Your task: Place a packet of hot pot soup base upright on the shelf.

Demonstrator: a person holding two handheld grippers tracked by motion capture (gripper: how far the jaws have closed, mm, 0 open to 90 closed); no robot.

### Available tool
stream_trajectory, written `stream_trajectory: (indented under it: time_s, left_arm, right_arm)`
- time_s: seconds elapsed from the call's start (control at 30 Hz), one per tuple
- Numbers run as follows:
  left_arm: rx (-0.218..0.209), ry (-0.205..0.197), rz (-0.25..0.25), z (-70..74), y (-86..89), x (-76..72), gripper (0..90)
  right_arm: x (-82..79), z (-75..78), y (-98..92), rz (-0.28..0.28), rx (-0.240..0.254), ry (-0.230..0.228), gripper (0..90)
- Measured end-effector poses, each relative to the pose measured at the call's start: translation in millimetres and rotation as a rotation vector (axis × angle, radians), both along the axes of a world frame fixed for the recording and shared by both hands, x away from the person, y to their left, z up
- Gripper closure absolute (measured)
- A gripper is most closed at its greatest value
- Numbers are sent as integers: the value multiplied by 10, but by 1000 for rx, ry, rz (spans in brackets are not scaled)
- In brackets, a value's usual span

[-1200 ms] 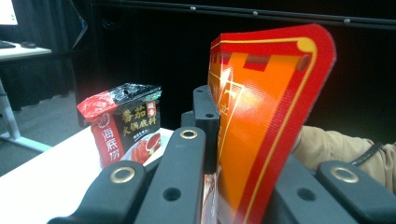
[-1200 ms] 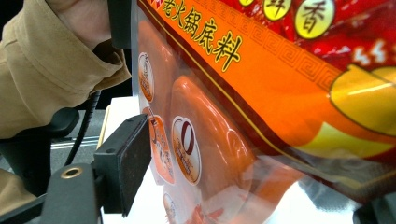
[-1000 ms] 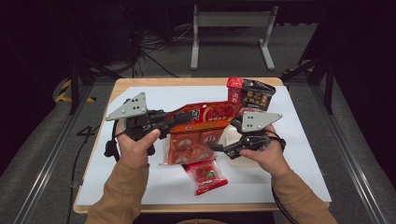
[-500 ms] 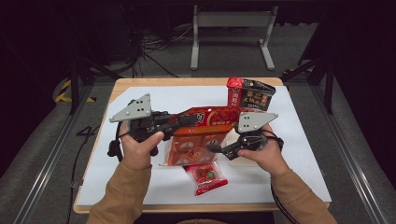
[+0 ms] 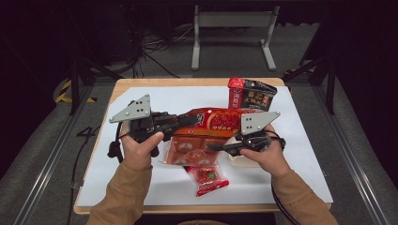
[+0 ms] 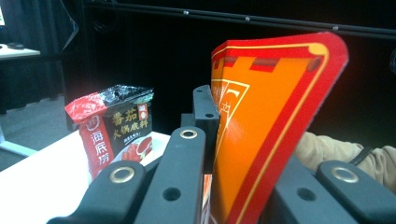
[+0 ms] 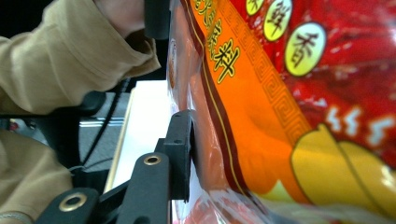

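A large orange-and-red snack bag [image 5: 220, 119] is held up over the middle of the table between both grippers. My left gripper [image 5: 190, 121] is shut on its upper left edge; in the left gripper view the bag's orange corner [image 6: 271, 116] stands pinched between the jaws [image 6: 219, 121]. My right gripper [image 5: 213, 146] has just been closing on the bag's lower, clear part [image 5: 192, 147]. In the right gripper view one pad [image 7: 182, 149] presses on the bag [image 7: 289, 93], which hides the other jaw.
A dark pouch with a red top [image 5: 248, 96] [image 6: 116, 130] stands at the back right of the white table cover [image 5: 291, 154]. A small red packet [image 5: 206, 177] lies near the front edge. A pale object [image 5: 239, 161] sits under the right hand.
The right gripper's jaws have come together on the bag's lower part. Both hands and the bag have kept their places.
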State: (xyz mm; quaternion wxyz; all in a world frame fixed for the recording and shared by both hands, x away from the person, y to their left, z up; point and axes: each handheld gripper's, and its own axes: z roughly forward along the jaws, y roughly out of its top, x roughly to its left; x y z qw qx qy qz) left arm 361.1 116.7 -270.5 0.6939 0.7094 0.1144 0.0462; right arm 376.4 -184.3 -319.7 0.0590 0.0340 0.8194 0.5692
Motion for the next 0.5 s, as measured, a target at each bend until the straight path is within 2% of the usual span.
stream_trajectory:
  time_s: [0.1, 0.17, 0.23, 0.33, 0.5]
  left_arm:
    - [-6, 2, -4, 6, 2, -3, 899]
    - [0, 1, 1, 4, 5, -1, 898]
    - [-5, 13, -4, -7, 14, 17, 896]
    - [-13, 29, -8, -18, 23, 36, 884]
    - [12, 31, -4, -26, 35, 45, 851]
  right_arm:
    - [-1, 7, 7, 6, 16, 4, 658]
    - [-6, 8, 8, 13, 18, 3, 695]
    - [-19, 9, 11, 9, 17, 2, 698]
    - [-34, 30, 0, -1, 14, 29, 701]
    - [-49, 69, -30, -12, -9, 52, 702]
